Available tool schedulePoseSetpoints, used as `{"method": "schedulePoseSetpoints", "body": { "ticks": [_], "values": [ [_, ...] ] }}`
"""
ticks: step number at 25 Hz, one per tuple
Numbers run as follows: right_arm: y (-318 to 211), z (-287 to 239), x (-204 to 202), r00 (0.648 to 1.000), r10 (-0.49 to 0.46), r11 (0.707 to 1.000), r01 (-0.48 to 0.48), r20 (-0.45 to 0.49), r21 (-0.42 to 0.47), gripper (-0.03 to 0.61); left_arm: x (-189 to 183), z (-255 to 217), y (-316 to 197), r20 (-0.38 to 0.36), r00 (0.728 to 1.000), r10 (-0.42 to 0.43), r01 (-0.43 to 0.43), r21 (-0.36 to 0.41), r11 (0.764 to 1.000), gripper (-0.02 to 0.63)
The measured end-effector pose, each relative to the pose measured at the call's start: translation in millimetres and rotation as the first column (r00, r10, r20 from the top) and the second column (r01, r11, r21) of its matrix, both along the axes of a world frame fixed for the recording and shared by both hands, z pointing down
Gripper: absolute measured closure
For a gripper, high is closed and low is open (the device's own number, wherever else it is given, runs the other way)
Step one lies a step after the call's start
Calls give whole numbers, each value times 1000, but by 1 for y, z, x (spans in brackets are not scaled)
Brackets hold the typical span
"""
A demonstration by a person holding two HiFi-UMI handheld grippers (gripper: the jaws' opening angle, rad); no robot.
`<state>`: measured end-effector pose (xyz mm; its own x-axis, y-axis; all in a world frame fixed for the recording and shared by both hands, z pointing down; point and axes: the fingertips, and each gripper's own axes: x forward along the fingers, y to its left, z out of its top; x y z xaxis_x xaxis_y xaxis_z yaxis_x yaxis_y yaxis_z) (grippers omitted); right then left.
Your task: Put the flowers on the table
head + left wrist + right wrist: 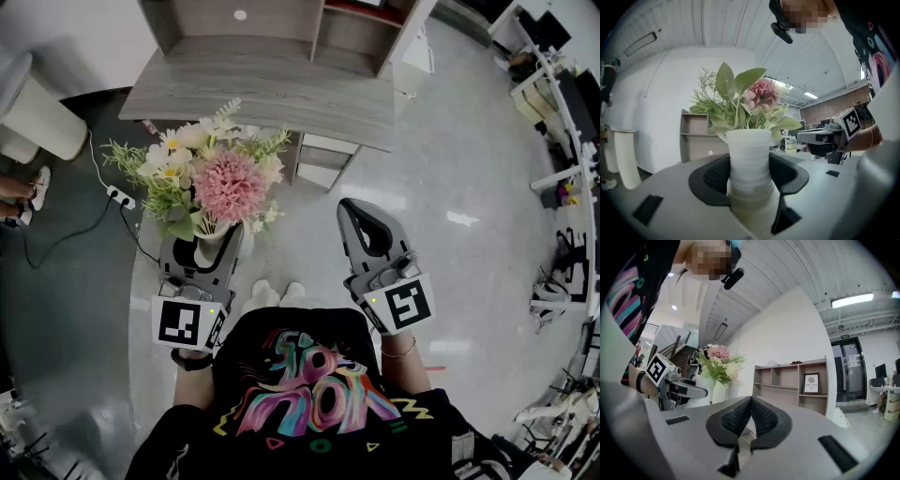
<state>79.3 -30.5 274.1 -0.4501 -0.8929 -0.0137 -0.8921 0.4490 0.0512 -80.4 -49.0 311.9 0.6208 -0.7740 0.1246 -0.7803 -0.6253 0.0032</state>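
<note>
A white ribbed vase [750,161] holds a bouquet of pink, white and green flowers [208,178]. My left gripper [208,242] is shut on the vase's neck, both black pads pressed against its sides, and holds it upright above the floor. The vase body [212,230] is mostly hidden under the blooms in the head view. The grey wooden table [272,89] lies just beyond the flowers. My right gripper [349,214] hangs to the right, shut with nothing in it, its pads [761,420] touching. The bouquet [719,366] shows at the left in the right gripper view.
A shelf unit [309,33] stands at the table's back. A white drawer cabinet [323,159] sits under the table's right side. A power strip [120,197] and cable lie on the floor at left, near a white bin [37,117]. Desks and chairs [562,141] crowd the right edge.
</note>
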Motion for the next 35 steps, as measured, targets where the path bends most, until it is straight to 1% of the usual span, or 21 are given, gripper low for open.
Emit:
{"method": "schedulePoseSetpoints", "body": {
  "ticks": [3, 5, 7, 11, 14, 20, 25, 29, 35],
  "values": [
    [4, 6, 6, 1000, 3, 1000, -4, -11, -16, 566, 1, -1, 2, -1, 1000, -5, 5, -4, 1000, 353],
    [3, 1, 7, 1000, 3, 1000, -3, 18, -3, 565, 2, -1, 2, -4, 1000, -13, 13, -3, 1000, 353],
    [3, 1, 7, 999, -14, 1000, 14, 36, 2, 565, 3, -2, 1, -9, 1000, -21, 21, 0, 1000, 353],
    [4, 5, 11, 998, -45, 999, 45, 34, -7, 565, 8, -4, 1, -31, 999, -39, 38, -4, 999, 353],
    [2, 5, 14, 997, -70, 997, 71, 39, -11, 565, 10, -8, 2, -32, 997, -63, 63, -4, 998, 353],
    [-4, 16, 13, 995, -90, 996, 92, 45, -24, 565, 6, -2, -2, -46, 995, -94, 94, -9, 996, 353],
    [-3, 17, 16, 994, -99, 994, 100, 45, -32, 565, 9, -3, -1, -37, 994, -101, 101, -8, 995, 353],
    [-4, 18, 14, 993, -113, 993, 115, 41, -36, 565, 12, -5, -1, -55, 994, -98, 97, -12, 995, 353],
    [-9, 31, 8, 992, -125, 991, 126, 31, -42, 563, 11, -5, -2, -49, 996, -72, 73, 17, 997, 353]
  ]
}}
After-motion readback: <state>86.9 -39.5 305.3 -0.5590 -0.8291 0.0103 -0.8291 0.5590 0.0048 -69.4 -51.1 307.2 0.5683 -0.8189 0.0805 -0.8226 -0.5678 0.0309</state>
